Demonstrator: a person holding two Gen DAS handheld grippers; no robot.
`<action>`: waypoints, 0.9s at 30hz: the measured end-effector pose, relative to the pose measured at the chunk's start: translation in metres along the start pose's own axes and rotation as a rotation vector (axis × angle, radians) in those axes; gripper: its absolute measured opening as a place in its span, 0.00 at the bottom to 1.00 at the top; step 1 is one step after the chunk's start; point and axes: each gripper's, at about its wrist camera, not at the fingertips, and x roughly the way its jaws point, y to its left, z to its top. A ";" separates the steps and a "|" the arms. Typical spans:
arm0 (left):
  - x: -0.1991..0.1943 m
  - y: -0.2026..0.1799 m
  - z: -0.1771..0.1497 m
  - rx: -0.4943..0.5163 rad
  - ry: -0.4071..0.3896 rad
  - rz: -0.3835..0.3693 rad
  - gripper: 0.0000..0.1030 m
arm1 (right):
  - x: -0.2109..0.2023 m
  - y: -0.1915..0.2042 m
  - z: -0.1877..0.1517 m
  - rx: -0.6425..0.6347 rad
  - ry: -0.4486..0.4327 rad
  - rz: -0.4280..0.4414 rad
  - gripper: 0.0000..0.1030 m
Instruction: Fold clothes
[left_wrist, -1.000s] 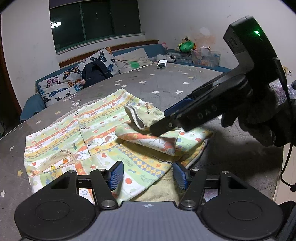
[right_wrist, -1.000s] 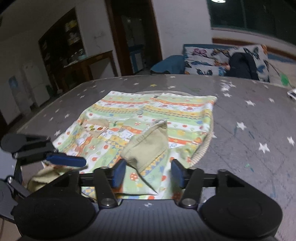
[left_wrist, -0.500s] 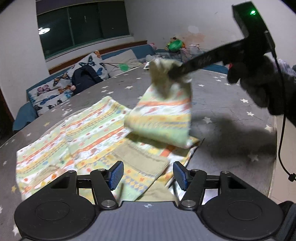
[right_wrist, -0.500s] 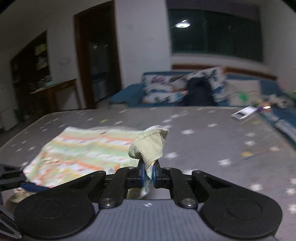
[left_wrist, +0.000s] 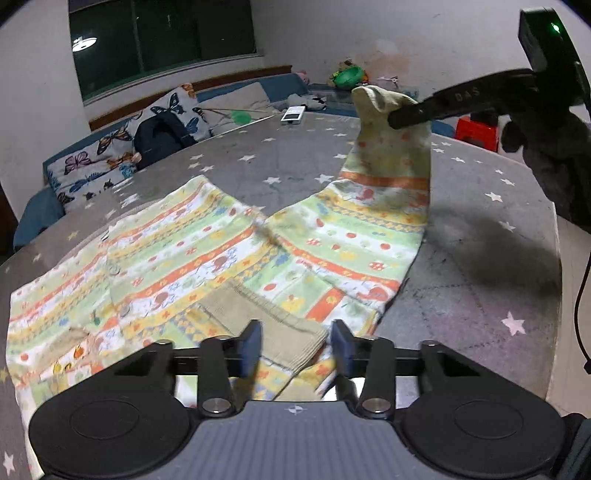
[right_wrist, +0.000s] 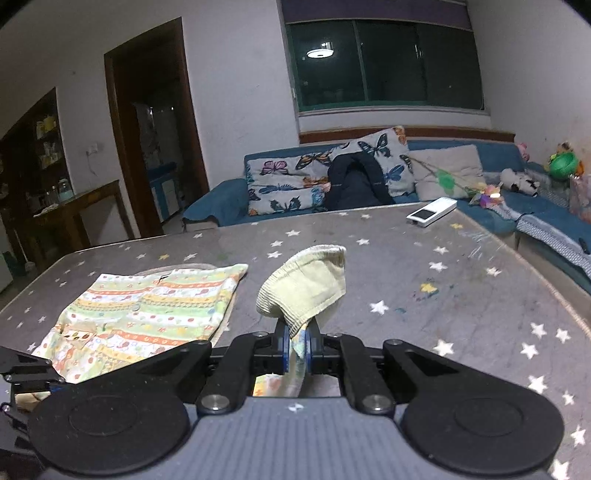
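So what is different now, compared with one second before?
The right hand-held gripper closed on the sleeve cuff and lifted that sleeve up and outward, unfolding it. The left hand-held gripper has just been closing around the other cuff. The garment's body stayed flat on the table.

We've got open star-patterned desk to the right of the patterned garment, nothing on it but a white remote at the far edge, while the lifted sleeve hangs across the middle.
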 end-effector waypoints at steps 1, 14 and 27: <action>-0.001 0.000 0.000 -0.002 -0.004 0.000 0.28 | 0.001 0.000 0.000 0.010 0.004 0.009 0.07; -0.110 0.095 -0.018 -0.365 -0.263 0.228 0.07 | 0.008 0.045 0.010 0.009 0.037 0.207 0.07; -0.234 0.183 -0.072 -0.583 -0.416 0.540 0.07 | 0.051 0.195 0.007 -0.183 0.116 0.503 0.07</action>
